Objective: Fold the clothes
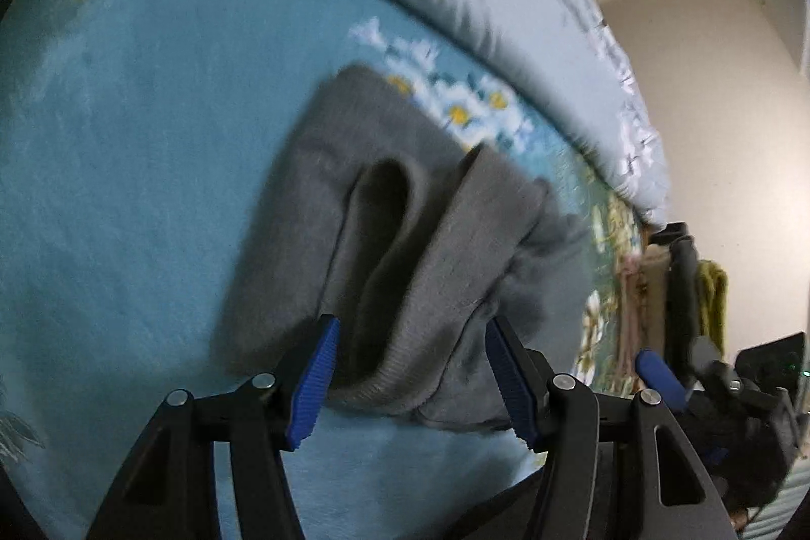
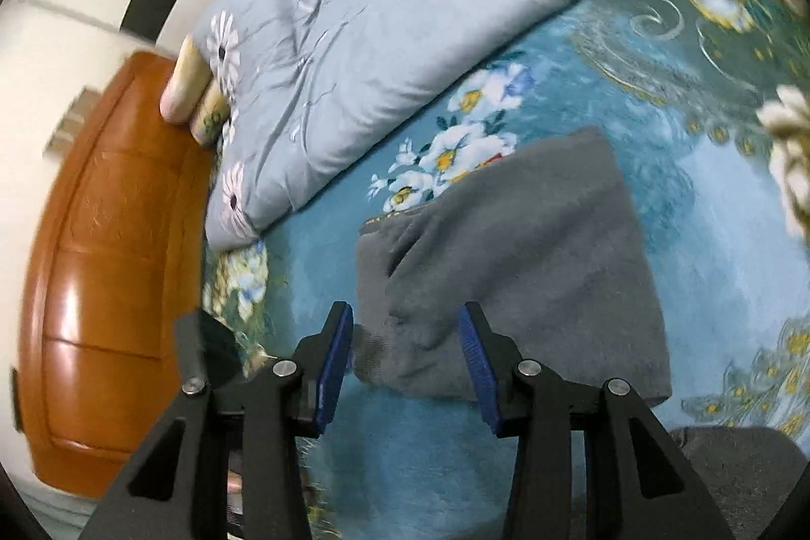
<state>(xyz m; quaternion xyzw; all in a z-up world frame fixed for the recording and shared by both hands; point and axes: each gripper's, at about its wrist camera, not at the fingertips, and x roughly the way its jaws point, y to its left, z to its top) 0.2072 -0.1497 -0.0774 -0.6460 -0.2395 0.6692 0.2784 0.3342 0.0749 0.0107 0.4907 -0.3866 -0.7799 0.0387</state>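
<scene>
A grey knit garment [image 1: 385,231] lies folded into a thick bundle on a blue floral bedsheet [image 1: 126,165]. In the left wrist view its ribbed hem sits between the blue pads of my left gripper [image 1: 410,373], which is open around it. In the right wrist view the same garment [image 2: 516,266] lies just ahead of my right gripper [image 2: 407,358], which is open, its pads straddling the garment's near corner. The right gripper also shows at the right edge of the left wrist view [image 1: 663,378].
A pale grey-blue floral duvet [image 2: 354,34] is bunched along the far side of the bed. An orange wooden headboard [image 2: 106,266] and a pillow [image 2: 185,84] stand at the left. White walls lie beyond. A dark item [image 2: 734,454] lies at the near right.
</scene>
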